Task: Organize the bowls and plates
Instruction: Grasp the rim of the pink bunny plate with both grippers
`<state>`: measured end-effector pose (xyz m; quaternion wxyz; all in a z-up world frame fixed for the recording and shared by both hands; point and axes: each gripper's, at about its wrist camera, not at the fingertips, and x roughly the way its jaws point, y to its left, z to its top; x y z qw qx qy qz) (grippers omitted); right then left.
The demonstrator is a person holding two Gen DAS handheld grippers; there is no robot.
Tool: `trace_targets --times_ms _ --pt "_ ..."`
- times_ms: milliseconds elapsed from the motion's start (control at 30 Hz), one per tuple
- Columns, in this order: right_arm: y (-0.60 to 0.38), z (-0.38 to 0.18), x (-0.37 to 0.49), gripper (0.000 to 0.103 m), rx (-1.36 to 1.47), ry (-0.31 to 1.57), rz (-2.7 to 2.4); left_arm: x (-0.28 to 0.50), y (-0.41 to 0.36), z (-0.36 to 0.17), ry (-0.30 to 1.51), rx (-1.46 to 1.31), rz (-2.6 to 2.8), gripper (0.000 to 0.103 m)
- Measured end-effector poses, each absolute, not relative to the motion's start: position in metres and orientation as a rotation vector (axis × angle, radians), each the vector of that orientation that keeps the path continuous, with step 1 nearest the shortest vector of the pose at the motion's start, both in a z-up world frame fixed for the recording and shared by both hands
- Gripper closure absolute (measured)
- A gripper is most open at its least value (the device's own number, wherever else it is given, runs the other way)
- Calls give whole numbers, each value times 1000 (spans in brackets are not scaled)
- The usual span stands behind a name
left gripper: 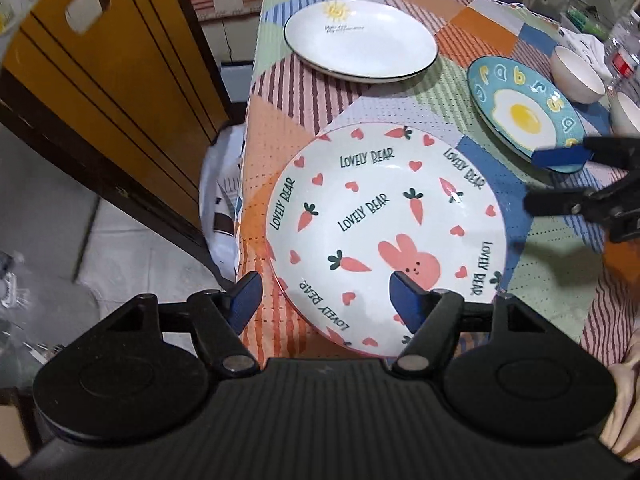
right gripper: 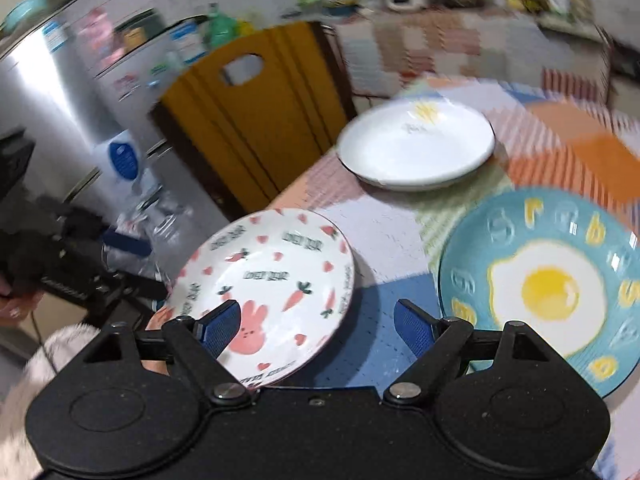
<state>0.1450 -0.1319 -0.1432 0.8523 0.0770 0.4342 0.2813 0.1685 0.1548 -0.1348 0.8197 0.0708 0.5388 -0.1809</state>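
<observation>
Left wrist view: the left gripper (left gripper: 326, 300) was spread wide over the near left corner of the table (left gripper: 400, 92), its right finger (left gripper: 408, 296) above the near part of the bunny plate (left gripper: 384, 236), its left finger (left gripper: 244, 300) off the plate's left rim — nothing held. The bunny plate lay flat near the table's left edge. A white plate (left gripper: 360, 38) with a sun mark sat far from it, well apart. A blue egg plate (left gripper: 524, 110) lay to the right, with two white bowls (left gripper: 578, 74) just beyond it at the right edge. The right gripper (left gripper: 560, 180) came in from the right, one blue pad over the near rim of the egg plate; fingers apart, gripping nothing.

Right wrist view (blurred): the right gripper (right gripper: 316, 320) stood wide open, its left finger (right gripper: 222, 320) over the bunny plate (right gripper: 264, 288), its right finger (right gripper: 414, 328) over bare cloth just left of the egg plate (right gripper: 544, 284). White plate (right gripper: 416, 146) farther back. The left gripper (right gripper: 132, 264) showed at the left — beside the bunny plate's rim. A yellow chair back (right gripper: 248, 120) stood past the table's left edge.
</observation>
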Motion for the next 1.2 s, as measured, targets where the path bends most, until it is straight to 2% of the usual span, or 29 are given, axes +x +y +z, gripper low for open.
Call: trace_targets --times_ms 67,167,333,400,467,700,800,900,1200 --pt "-130 -158 149 16 181 942 565 175 157 -145 1162 150 -375 36" --pt "-118 -174 146 17 147 962 561 182 163 -159 1185 129 -364 46" --pt "-111 -185 144 25 157 982 609 187 169 -181 1194 145 -354 66" --pt "-109 -187 145 37 159 986 611 187 173 -183 1188 106 -379 73" --pt "-106 -189 149 43 166 990 604 189 177 -183 1202 53 -392 80" --pt "-93 -197 156 70 164 1008 597 189 174 -187 1204 24 -369 81" --pt "-89 -197 156 76 139 988 565 189 175 -187 1229 25 -323 81" --pt "-87 -194 156 78 92 981 593 190 174 -183 1276 5 -300 81" --pt "-114 -161 155 79 44 926 648 181 153 -146 1241 -26 -356 81"
